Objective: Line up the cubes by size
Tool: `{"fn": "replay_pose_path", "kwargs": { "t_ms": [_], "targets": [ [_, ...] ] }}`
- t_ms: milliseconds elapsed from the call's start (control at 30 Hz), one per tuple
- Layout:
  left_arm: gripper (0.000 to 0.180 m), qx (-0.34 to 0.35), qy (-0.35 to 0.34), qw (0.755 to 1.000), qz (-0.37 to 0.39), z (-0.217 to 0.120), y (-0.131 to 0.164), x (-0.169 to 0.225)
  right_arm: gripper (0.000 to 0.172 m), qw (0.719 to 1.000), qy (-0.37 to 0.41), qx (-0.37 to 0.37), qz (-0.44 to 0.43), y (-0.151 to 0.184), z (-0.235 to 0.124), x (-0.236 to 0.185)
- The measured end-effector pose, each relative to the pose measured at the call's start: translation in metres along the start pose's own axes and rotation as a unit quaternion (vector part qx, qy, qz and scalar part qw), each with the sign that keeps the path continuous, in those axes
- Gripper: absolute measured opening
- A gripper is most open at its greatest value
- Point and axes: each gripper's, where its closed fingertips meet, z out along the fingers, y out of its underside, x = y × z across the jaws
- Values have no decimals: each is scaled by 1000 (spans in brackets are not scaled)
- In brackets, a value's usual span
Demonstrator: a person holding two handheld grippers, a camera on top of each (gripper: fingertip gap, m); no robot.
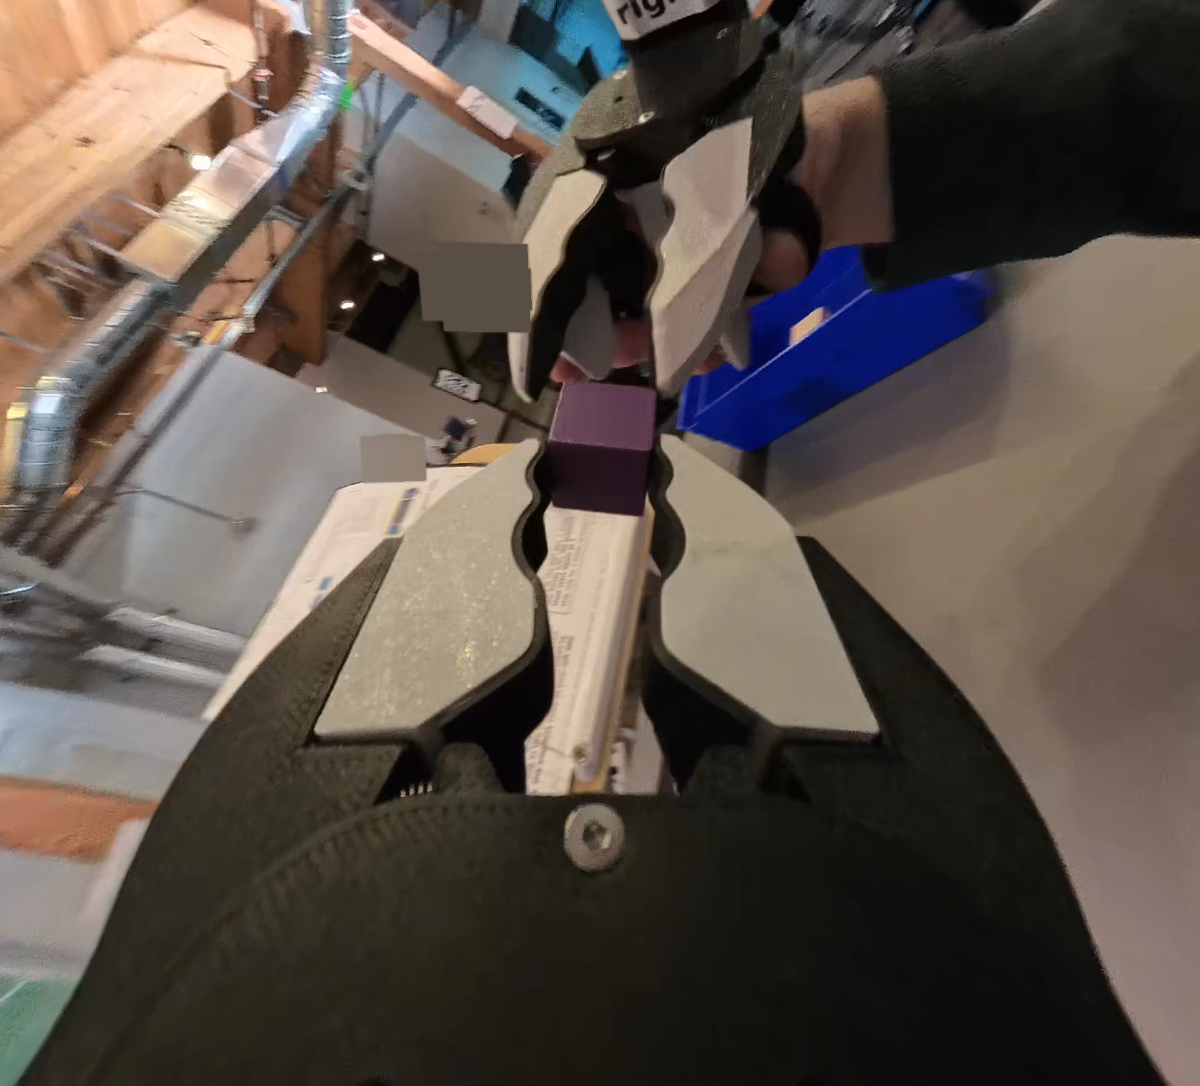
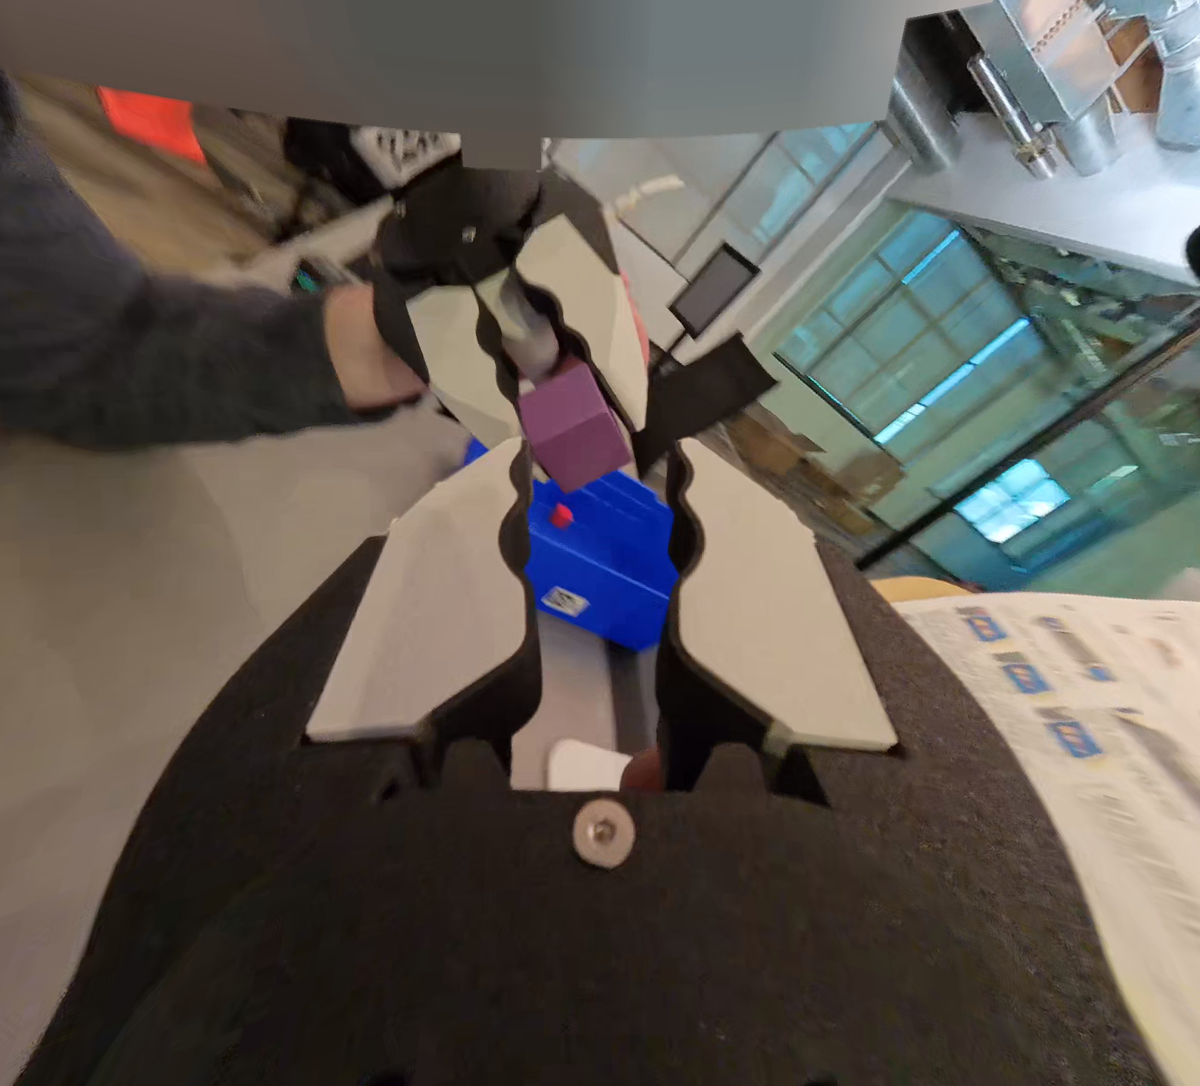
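A purple cube (image 1: pixel 600 451) sits between the fingertips of my left gripper (image 1: pixel 600 461), with both pads pressed on its sides, held up in the air. My right gripper (image 1: pixel 600 386) faces it from the far side, its tips beside the cube's far end. In the right wrist view the cube (image 2: pixel 575 431) lies between my right gripper's (image 2: pixel 597 464) tips, with a gap showing between the cube and the right finger (image 2: pixel 688 509). The right gripper is open. The left gripper (image 2: pixel 571 405) grips the cube from the far side there.
A blue bin (image 1: pixel 844 354) stands on the grey table (image 1: pixel 974 535) behind the grippers, with a pale cube (image 1: pixel 808 328) in it. In the right wrist view the bin (image 2: pixel 604 568) holds a small red cube (image 2: pixel 560 515). Printed papers (image 2: pixel 1071 698) lie at the table's side. Less than 4 cm separates the two grippers' tips.
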Motion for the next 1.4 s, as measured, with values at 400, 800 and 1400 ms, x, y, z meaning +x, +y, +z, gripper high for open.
{"fn": "replay_pose_path", "kwargs": {
  "t_ms": [400,800,1400],
  "targets": [
    [28,28,79,995,-51,-2,-7,20,28,993,-30,-27,-108,-1,7,-27],
    [28,53,86,994,-48,-7,-20,23,26,992,-43,-5,-117,-12,6,-35],
    [28,29,71,997,-24,-8,-13,21,26,993,-42,10,-113,-22,5,-35]
  ]
}}
